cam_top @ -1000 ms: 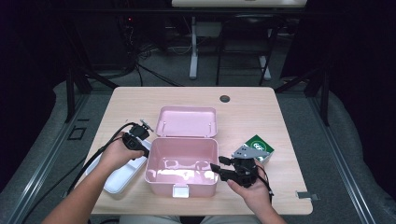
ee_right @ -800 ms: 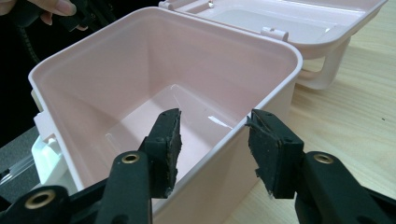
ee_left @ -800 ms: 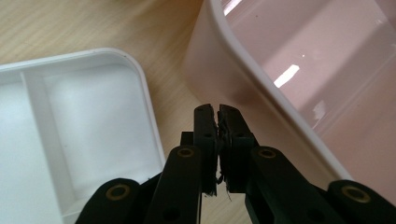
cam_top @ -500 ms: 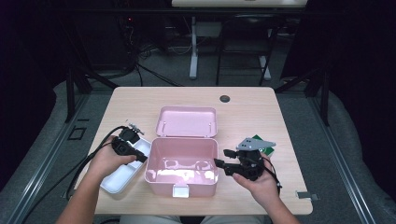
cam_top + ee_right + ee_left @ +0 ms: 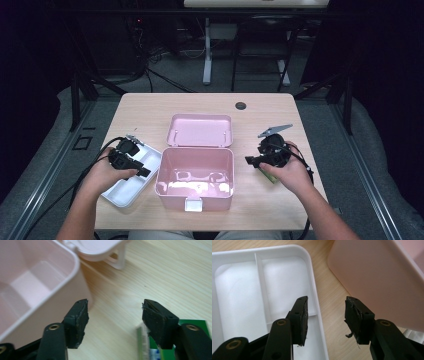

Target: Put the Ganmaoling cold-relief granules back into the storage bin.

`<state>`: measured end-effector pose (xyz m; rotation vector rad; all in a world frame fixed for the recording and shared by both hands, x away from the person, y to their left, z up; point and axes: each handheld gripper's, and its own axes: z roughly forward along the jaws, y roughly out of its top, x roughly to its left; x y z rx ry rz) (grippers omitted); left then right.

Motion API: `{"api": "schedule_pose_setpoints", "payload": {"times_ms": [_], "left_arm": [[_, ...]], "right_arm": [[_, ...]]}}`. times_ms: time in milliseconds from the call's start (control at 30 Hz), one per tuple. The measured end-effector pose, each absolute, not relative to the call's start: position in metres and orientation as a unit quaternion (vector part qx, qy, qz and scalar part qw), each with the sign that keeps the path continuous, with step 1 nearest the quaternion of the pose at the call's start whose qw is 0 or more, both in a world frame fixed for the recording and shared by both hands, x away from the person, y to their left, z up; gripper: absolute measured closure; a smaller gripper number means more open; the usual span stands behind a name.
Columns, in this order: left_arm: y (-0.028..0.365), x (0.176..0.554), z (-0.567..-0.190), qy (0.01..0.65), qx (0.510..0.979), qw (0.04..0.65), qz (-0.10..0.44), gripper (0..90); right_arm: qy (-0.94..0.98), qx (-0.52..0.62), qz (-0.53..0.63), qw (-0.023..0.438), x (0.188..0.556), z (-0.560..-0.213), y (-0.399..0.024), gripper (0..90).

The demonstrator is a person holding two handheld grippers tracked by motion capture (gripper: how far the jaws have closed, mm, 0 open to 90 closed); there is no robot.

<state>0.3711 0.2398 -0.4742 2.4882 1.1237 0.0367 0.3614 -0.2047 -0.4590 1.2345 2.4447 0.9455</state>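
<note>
High view: pink box (image 5: 195, 172) sits open and empty mid-table, white tray (image 5: 131, 179) at its nine o'clock, also empty. Left gripper (image 5: 145, 172) hovers over the tray, jaws wide, holding nothing. Right gripper (image 5: 248, 160) at three o'clock gapes empty above a green packet (image 5: 175, 345).

The pink box (image 5: 195, 175) sits open mid-worktop, lid (image 5: 201, 130) flat at 12 o'clock; white tray (image 5: 131, 176) at 9 o'clock.

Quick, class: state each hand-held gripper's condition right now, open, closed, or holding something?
Left hand-held gripper: open, holding nothing, over the white tray's edge.
Right hand-held gripper: open, holding nothing, beside the pink box.
</note>
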Motion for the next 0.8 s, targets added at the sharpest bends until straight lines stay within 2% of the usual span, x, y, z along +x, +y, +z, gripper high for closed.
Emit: {"api": "schedule_pose_setpoints", "payload": {"times_ms": [200,267,533,800], "left_arm": [[0.247,0.37,-0.476,0.414,0.888,0.201,0.022,51.4],[0.249,0.37,-0.477,0.413,0.887,0.206,0.022,50.4],[0.25,0.371,-0.478,0.414,0.888,0.198,0.028,47.4],[0.255,0.372,-0.479,0.426,0.883,0.194,0.029,46.6]], "right_arm": [[0.864,0.424,0.246,0.115,0.388,-0.465,-0.222,22.5],[0.867,0.432,0.225,0.102,0.394,-0.467,-0.227,16.1],[0.87,0.465,0.15,0.069,0.416,-0.475,-0.242,5.5],[0.876,0.469,0.104,0.043,0.425,-0.483,-0.247,5.2]]}}
